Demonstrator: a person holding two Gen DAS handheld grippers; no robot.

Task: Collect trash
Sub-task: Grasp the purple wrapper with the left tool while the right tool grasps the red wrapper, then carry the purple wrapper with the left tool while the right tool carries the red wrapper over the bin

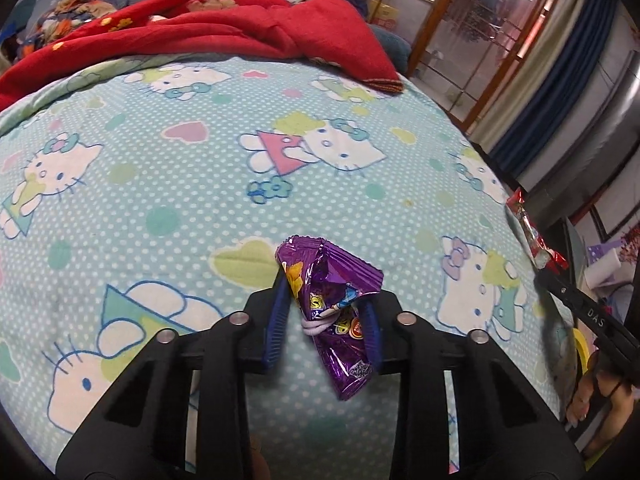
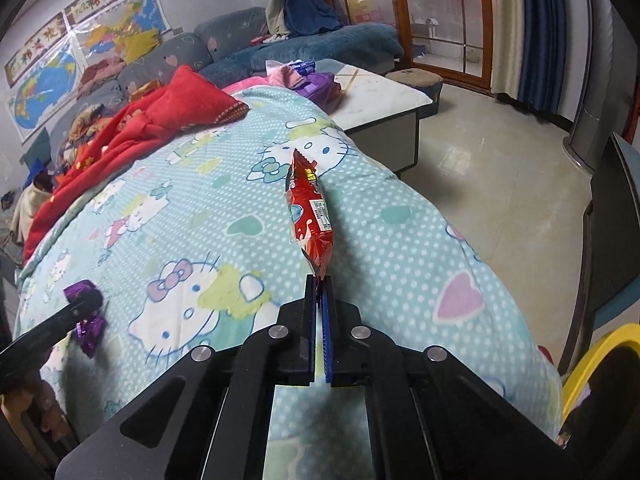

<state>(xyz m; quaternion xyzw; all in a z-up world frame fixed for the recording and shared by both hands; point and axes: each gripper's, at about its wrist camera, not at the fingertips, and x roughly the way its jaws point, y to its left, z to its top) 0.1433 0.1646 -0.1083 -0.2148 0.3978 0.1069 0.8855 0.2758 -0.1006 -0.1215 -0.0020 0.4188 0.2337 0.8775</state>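
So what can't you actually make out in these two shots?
- Left wrist view: the purple wrapper's print is crumpled; brand unreadable.
- Right wrist view: the red wrapper's lower tip is hidden between the jaws.
- Right wrist view: the yellow object is cut off by the right edge; what it is, unclear.
- Both views: under the blanket, hidden.

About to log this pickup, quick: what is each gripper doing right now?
Left gripper: closed on the purple wrapper.
Right gripper: shut on the end of the red wrapper.
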